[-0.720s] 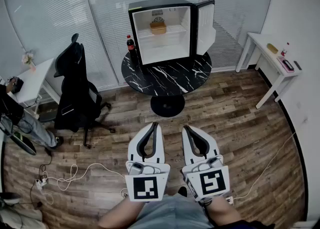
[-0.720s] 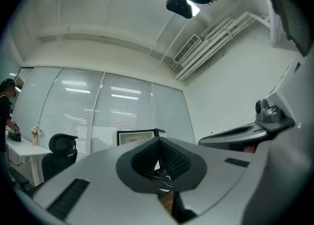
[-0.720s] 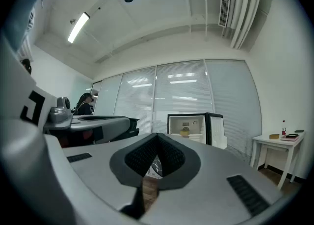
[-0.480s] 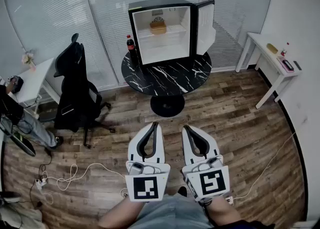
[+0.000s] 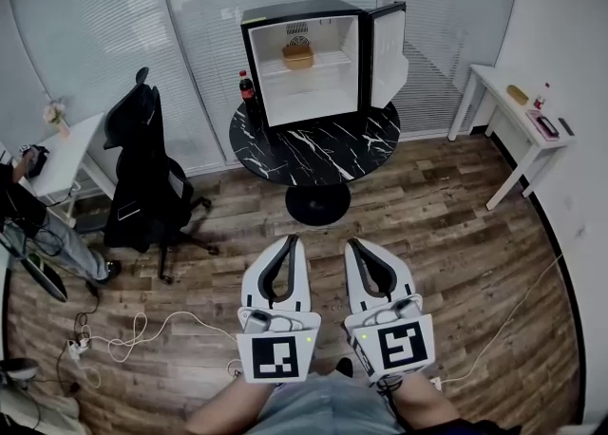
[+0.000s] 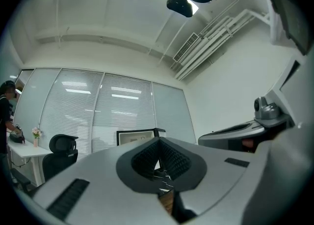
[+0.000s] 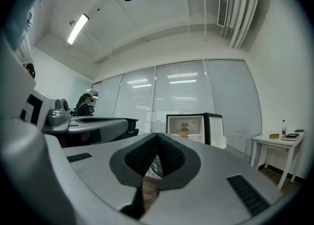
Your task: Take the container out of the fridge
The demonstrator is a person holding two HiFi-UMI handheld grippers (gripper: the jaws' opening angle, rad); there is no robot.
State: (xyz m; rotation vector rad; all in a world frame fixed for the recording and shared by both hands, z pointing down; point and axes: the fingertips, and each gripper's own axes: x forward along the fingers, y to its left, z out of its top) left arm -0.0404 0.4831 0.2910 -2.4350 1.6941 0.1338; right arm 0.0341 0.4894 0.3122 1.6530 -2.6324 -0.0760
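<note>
- The left gripper (image 5: 294, 237) and the right gripper (image 5: 352, 241) are held side by side low in the head view, above the wooden floor (image 5: 456, 224). Both are pointed toward the fridge (image 5: 304, 9) and are kept well apart from it.
- In the left gripper view, the fingers (image 6: 143, 159) of the left gripper are seen pressed together at the tips, with nothing caught between them.
- In the right gripper view, the fingers (image 7: 140, 157) of the right gripper are likewise seen closed on each other, and nothing is held.
- The fridge is set on the back part of a round desk (image 5: 323, 153) with a black marbled top. Its door (image 5: 388, 48) is swung open to the right.
- The container (image 5: 297, 53), tan in colour, is found inside the fridge on the upper shelf (image 5: 328, 61), left of the middle and close to the back wall. It is untouched by either gripper.
- A dark bottle (image 5: 248, 93) with a red cap is stood upright on the round desk, just beside the left wall of the fridge.
- A black chair (image 5: 142, 172) is placed to the left of the round desk.
- A white desk (image 5: 513, 105) is set against the right wall, and the small things on it cannot be made out.
- A person (image 5: 24, 205) is partly seen at the left edge.
- A pale cable (image 5: 133, 333) is laid across the floor, left of the left gripper.
</note>
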